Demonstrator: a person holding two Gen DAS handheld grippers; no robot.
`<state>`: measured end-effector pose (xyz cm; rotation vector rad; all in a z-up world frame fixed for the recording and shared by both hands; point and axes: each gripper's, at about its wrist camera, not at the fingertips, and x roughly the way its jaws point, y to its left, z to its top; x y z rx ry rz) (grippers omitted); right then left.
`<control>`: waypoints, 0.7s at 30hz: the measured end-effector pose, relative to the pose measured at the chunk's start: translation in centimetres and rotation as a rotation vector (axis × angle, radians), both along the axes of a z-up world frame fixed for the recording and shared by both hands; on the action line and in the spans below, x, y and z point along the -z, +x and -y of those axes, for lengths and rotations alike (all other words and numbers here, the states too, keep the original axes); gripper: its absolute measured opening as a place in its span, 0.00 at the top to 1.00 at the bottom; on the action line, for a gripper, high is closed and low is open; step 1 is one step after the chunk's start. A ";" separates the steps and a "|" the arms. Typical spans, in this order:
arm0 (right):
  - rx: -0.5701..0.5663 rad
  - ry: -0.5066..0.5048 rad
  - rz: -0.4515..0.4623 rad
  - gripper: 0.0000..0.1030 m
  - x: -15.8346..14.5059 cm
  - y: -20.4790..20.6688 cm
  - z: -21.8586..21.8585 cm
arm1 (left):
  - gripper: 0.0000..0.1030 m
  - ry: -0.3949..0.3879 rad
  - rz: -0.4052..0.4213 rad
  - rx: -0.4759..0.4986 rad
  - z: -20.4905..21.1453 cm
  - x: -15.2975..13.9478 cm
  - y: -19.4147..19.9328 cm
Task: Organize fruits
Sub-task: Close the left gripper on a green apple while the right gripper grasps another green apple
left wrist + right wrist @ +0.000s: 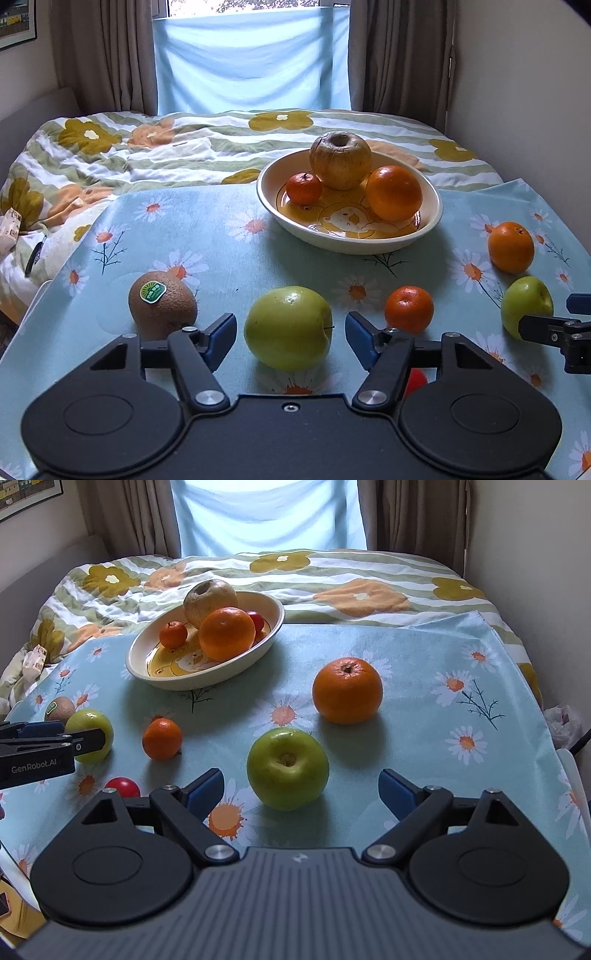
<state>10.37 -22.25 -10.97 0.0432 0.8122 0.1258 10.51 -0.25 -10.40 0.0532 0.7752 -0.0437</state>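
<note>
My left gripper [291, 325] is open around a yellow-green apple [288, 326] on the daisy cloth, its blue pads a small gap away on either side. My right gripper [301, 781] is open and straddles a second green apple [287, 768] with wide gaps. Each gripper shows at the edge of the other's view. A cream bowl [351, 245] at the back holds a brownish apple [340, 160], a large orange [393, 192] and a small mandarin [303, 188]. Loose on the cloth lie a kiwi [162, 304], a mandarin [409, 309] and an orange [347, 690].
A small red fruit [122, 787] lies near my left gripper's body. Another red fruit [256, 622] sits in the bowl behind the orange. A flowered quilt [110, 155] covers the bed beyond the cloth. The cloth's edge [546, 716] drops off at the right.
</note>
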 end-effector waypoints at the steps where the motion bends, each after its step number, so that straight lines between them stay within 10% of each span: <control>1: -0.004 0.001 0.000 0.00 0.1 0.2 -0.1 | 0.35 -0.003 -0.006 -0.001 0.0 0.1 0.2; 21: -0.031 -0.011 -0.033 0.21 1.4 1.7 -1.1 | 0.42 -0.027 -0.049 -0.004 -0.4 0.3 -0.3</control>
